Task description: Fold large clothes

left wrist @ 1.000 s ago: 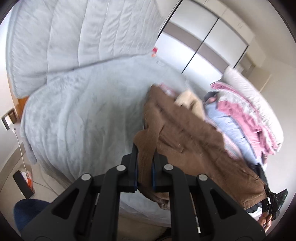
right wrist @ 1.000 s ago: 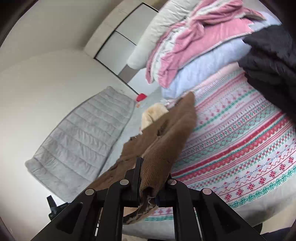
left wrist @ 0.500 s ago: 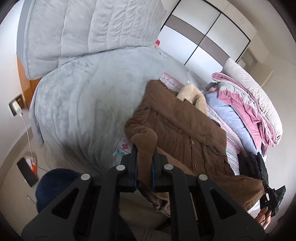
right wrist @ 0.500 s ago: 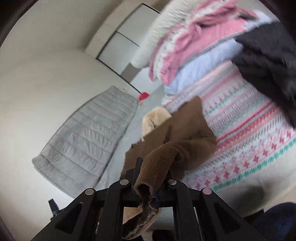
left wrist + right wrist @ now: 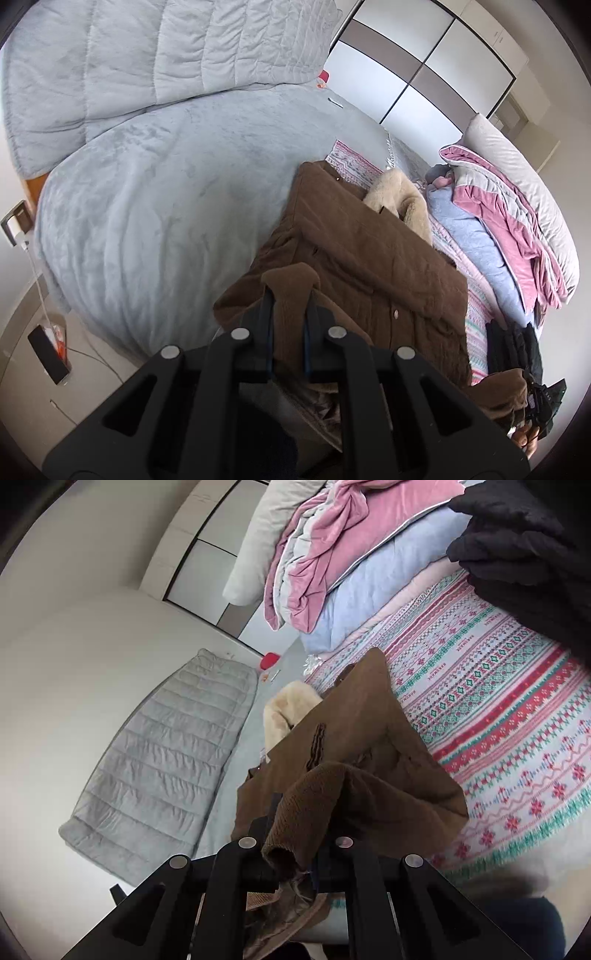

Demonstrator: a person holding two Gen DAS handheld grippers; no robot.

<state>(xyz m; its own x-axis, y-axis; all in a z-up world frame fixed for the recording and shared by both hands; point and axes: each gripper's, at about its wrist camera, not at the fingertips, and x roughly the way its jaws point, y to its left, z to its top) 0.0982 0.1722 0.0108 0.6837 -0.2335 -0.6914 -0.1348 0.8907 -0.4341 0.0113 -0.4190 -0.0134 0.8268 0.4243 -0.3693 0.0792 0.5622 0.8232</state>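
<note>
Lengthwise, brown coat (image 5: 369,258) lies collar apparently away, both tools gripping hem.

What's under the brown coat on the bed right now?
The brown coat lies on the patterned striped blanket, its left edge over the grey bedspread. Whatever lies directly beneath the coat's body is covered.

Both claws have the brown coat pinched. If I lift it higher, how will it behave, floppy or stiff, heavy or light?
Likely floppy: the coat bunches and droops over the left claw and right claw. Probably heavy for a garment: it looks thick, with a fur collar, so the unheld middle may sag. The ribbed fabric should grip, not slip.
</note>
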